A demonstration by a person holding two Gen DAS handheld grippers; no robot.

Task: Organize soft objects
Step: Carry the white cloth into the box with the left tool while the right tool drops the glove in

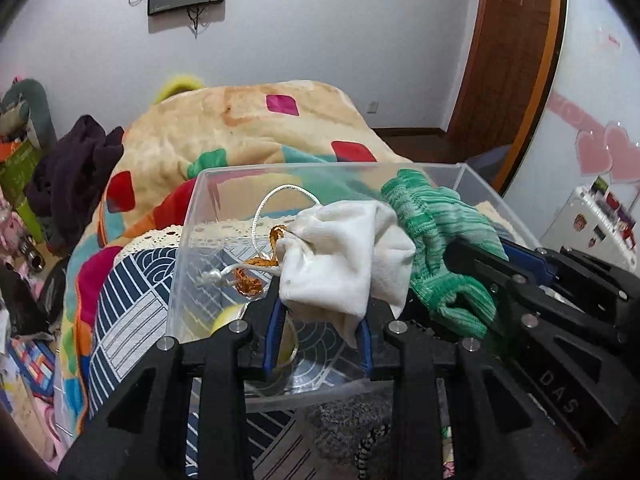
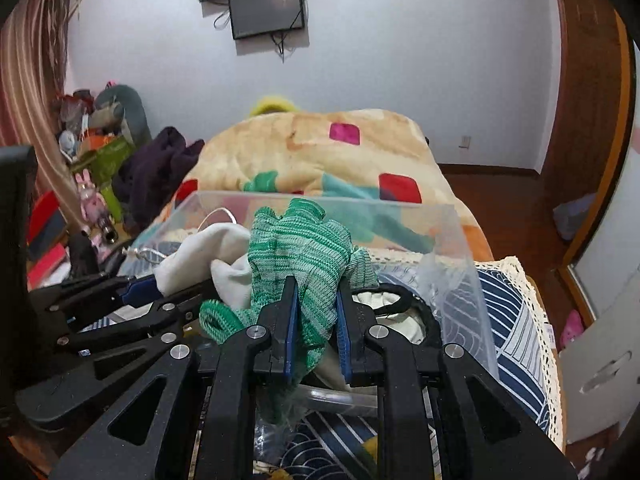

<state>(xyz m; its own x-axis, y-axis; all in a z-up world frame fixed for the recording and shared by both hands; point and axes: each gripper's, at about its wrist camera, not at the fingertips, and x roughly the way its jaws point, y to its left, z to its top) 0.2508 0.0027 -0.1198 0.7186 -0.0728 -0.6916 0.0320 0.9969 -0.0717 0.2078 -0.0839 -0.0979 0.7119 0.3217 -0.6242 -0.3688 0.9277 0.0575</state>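
My left gripper (image 1: 320, 304) is shut on a white drawstring pouch (image 1: 344, 256) with a white cord and orange tassel, held over a clear plastic box (image 1: 188, 240). My right gripper (image 2: 316, 296) is shut on a green-and-white knit glove (image 2: 304, 252), held over the same box (image 2: 460, 248) just right of the pouch (image 2: 208, 256). In the left wrist view the glove (image 1: 436, 232) and the right gripper's arm (image 1: 520, 280) sit at the right. A yellow item (image 1: 224, 320) lies on the box floor.
The box stands on a navy patterned cloth (image 2: 508, 312) with a lace edge, on a bed. A colourful blanket heap (image 1: 248, 132) rises behind it, with dark purple clothing (image 1: 76, 164) to its left. Clutter fills the far left; a wooden door (image 1: 508, 48) is at right.
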